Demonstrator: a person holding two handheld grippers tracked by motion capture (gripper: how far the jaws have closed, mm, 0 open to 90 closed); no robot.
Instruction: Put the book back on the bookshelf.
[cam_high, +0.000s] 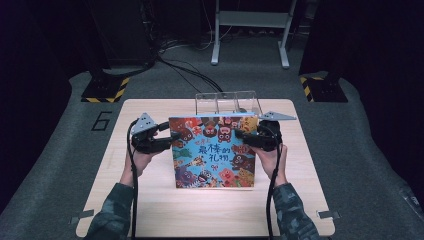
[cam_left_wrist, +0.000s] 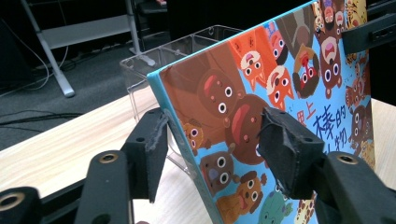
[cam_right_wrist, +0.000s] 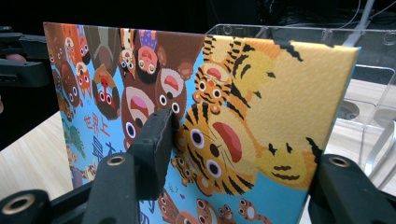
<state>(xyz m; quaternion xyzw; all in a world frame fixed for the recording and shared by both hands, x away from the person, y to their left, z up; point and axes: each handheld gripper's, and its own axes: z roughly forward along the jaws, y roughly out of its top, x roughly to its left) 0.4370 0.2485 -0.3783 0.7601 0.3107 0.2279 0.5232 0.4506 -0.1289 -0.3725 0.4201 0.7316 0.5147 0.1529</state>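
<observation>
Picture book (cam_high: 212, 151) clamped between left hand-held gripper (cam_high: 172, 140), right hand-held gripper (cam_high: 239, 135).

**Materials and finishes on the desk**

The desk (cam_high: 150, 210) is pale wood with a smooth, matt grain. The picture book (cam_high: 212, 150) has a smooth printed cover with a slight sheen. Behind it stands a box (cam_high: 227, 102) of clear, glossy plastic. Each claw is matt black plastic; the left claw (cam_left_wrist: 212, 140) carries rough, frayed dark pads (cam_left_wrist: 280, 135). The floor (cam_high: 45, 150) looks like grey carpet.

Dark room, grey floor (cam_high: 50, 165), cables (cam_high: 185, 67)
</observation>
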